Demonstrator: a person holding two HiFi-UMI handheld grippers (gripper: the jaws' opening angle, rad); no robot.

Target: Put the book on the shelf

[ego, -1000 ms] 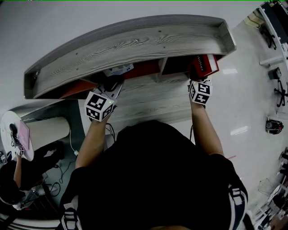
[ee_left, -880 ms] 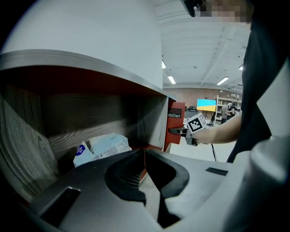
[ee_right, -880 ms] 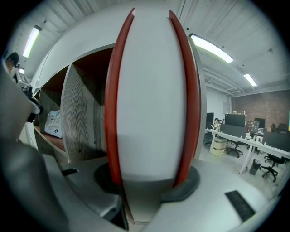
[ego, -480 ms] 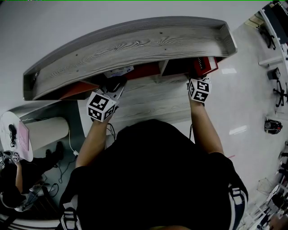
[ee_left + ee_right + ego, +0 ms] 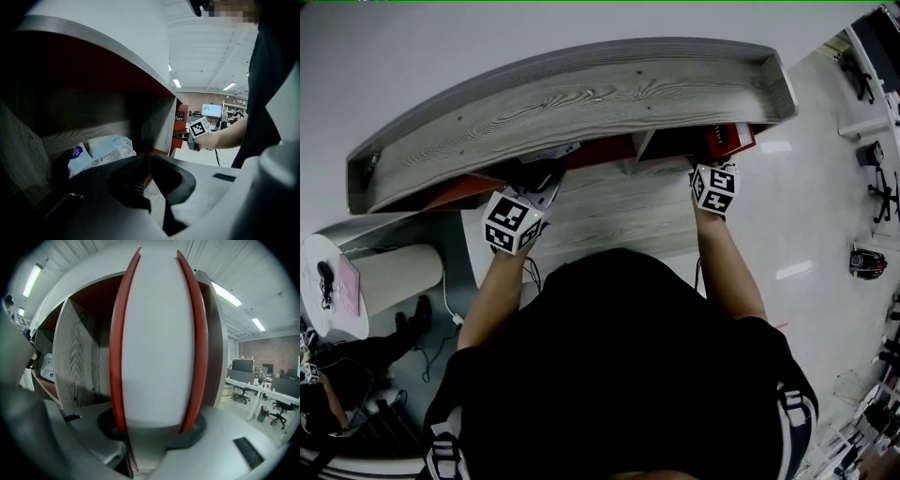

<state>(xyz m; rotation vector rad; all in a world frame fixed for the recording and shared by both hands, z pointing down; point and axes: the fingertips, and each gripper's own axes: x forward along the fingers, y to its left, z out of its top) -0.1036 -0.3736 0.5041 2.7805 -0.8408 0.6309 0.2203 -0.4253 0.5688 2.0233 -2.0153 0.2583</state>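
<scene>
Shelf [image 5: 581, 103] | right gripper [image 5: 152, 426] jaws clamp book [image 5: 157, 333] | left gripper [image 5: 149, 157] jaws together, empty

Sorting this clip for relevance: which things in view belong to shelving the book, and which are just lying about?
Belongs to the job:
red-covered book, clamped in the right gripper
grey wooden shelf

Just lying about:
white packets in the shelf's left compartment
round side table off to the left
left gripper, shut, holding nothing
</scene>
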